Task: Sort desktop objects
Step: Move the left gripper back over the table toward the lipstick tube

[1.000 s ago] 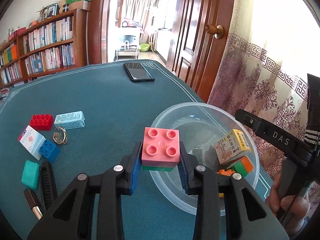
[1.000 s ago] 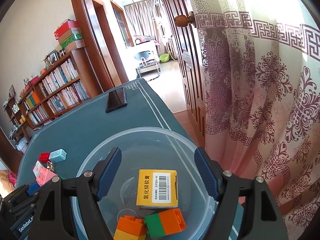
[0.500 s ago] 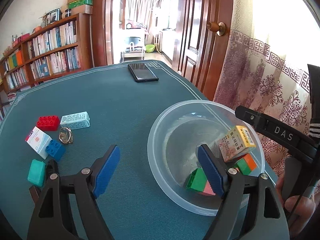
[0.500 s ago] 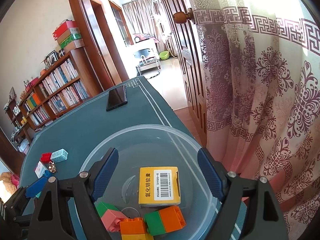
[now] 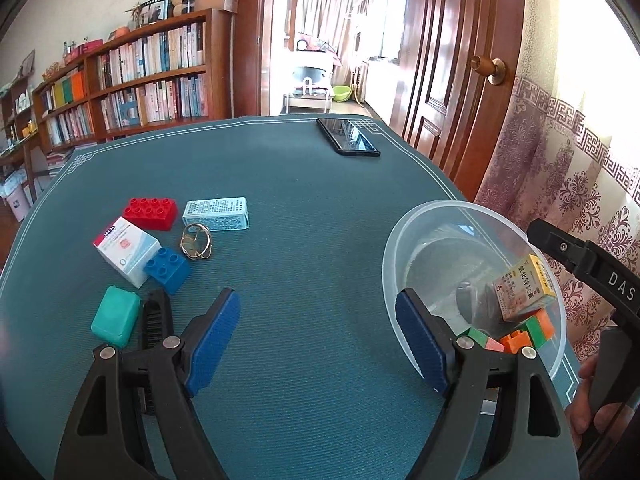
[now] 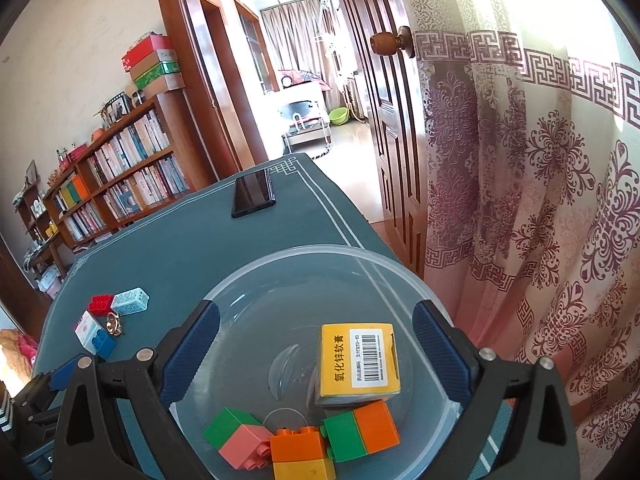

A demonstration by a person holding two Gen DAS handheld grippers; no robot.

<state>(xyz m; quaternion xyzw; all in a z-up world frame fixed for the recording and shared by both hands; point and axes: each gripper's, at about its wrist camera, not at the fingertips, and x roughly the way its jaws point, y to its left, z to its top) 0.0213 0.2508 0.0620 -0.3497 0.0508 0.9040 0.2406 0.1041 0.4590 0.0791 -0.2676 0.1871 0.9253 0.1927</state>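
A clear plastic bowl (image 5: 396, 248) (image 6: 304, 256) stands at the table's right edge. In it lie a yellow medicine box (image 6: 360, 360), a pink-green brick (image 6: 236, 440), an orange-yellow brick (image 6: 300, 452) and a green-orange brick (image 6: 360, 428). My left gripper (image 5: 316, 336) is open and empty, left of the bowl above the cloth. My right gripper (image 6: 316, 352) is open and empty over the bowl. On the left lie a red brick (image 5: 150, 212), a blue brick (image 5: 166, 266), a white-red box (image 5: 124, 250), a pale blue box (image 5: 216, 214), a metal ring (image 5: 196, 240), a teal case (image 5: 115, 316) and a black comb (image 5: 152, 320).
A black phone (image 5: 347, 142) lies at the far side of the green table cloth (image 5: 304, 216). A curtain (image 6: 520, 200) and a wooden door (image 6: 384, 120) stand close on the right. A bookshelf (image 5: 132, 80) is behind the table.
My left gripper opened and dropped the pink-green brick into the bowl, then drew back to the left. My right gripper stayed open over the bowl.
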